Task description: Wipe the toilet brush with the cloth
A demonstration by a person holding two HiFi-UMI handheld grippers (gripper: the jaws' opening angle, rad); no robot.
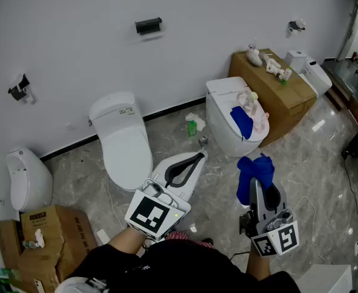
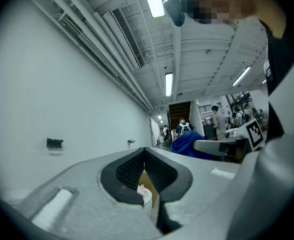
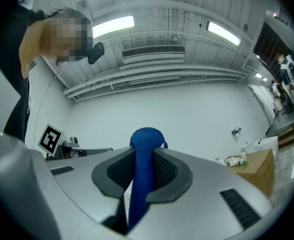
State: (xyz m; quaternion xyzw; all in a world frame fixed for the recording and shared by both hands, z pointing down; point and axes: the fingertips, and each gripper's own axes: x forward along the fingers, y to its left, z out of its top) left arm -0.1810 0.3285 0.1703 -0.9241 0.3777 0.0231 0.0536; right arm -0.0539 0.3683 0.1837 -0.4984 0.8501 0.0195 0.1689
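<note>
the right gripper (image 1: 261,191) pinches the cloth (image 3: 144,140) in its fingers, blue folds bunching past the tips. the left gripper (image 1: 197,159) has its fingers pressed together, empty, near a toilet (image 1: 125,140). i cannot tell which thing is the brush.

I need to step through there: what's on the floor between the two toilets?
The head view shows litter between the left toilet and the right toilet: a small green object, crumpled white paper beside it, and a small grey piece.
</note>
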